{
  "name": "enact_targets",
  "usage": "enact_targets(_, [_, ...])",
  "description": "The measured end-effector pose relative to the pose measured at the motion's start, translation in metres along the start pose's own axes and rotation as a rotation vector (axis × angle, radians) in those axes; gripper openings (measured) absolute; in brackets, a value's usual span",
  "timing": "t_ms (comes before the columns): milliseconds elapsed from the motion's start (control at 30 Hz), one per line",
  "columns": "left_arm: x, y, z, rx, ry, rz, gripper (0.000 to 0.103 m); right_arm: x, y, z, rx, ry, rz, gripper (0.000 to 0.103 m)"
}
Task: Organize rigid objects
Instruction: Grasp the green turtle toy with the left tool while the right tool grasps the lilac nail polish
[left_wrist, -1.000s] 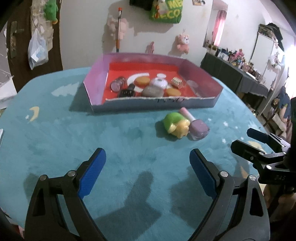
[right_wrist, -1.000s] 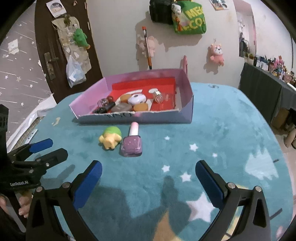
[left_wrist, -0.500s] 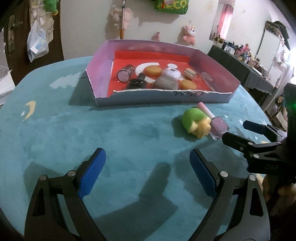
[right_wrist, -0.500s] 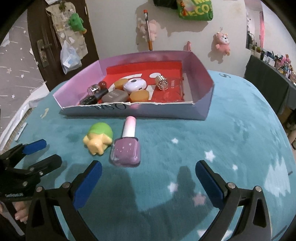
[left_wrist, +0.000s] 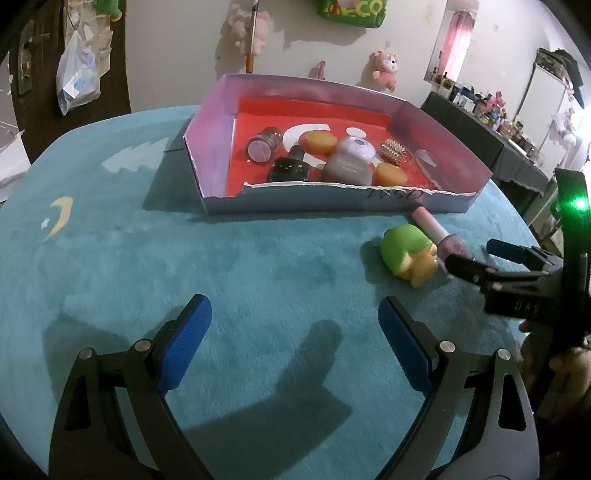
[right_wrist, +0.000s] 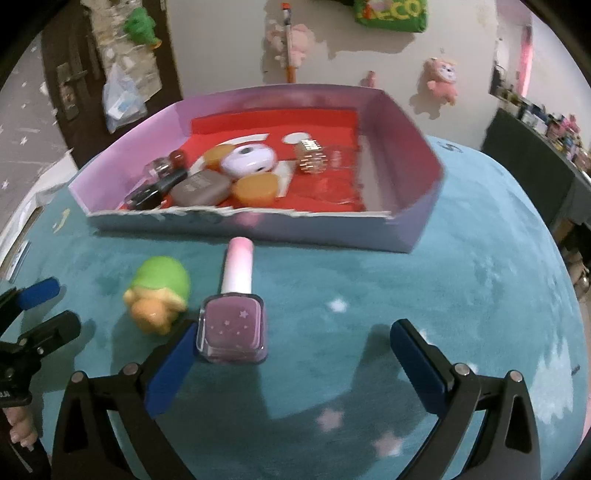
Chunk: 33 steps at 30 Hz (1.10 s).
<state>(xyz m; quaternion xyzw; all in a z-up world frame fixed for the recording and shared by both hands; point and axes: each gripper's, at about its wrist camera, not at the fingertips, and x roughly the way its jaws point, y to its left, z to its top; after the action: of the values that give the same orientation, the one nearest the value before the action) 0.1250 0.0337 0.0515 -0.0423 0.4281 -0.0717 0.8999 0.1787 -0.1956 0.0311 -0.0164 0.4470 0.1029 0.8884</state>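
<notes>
Both hand-held grippers, left and right, gape released. The purple glass nail-polish bottle with pink cap lies on the teal plush desk, partly hidden behind the green-and-yellow rubber toy.

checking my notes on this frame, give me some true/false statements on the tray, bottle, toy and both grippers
1. The purple square nail polish bottle with a pink cap lies on the teal plush cloth, outside the tray. True.
2. The right gripper is shut on the bottle. False: its jaws are open, the bottle lying near its left finger.
3. The green and yellow toy figure sits inside the pink cardboard tray. False: it lies on the cloth in front of the tray.
4. The left gripper is open and holds nothing. True.
5. The tray holds several small items. True.
</notes>
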Motion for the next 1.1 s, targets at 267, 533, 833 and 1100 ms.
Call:
enact_targets(267, [0.004,0.001,0.0,-0.001,0.008,-0.011,0.093,0.007,0.009,0.01,-0.003,0.009,0.041,0.103])
enact_targets(533, [-0.001,0.007,-0.002,0.001,0.004,0.003,0.093,0.002,0.044,0.014,-0.101,-0.013,0.168,0.103])
enact_targets(833, [-0.002,0.0,0.003,0.013,0.002,0.0,0.093,0.007,0.029,0.007,-0.081,0.016,0.112,0.103])
enact_targets(1100, [0.0,-0.023,0.013,0.068,0.006,-0.018,0.093,0.006,0.007,0.005,-0.077,0.019,0.049,0.103])
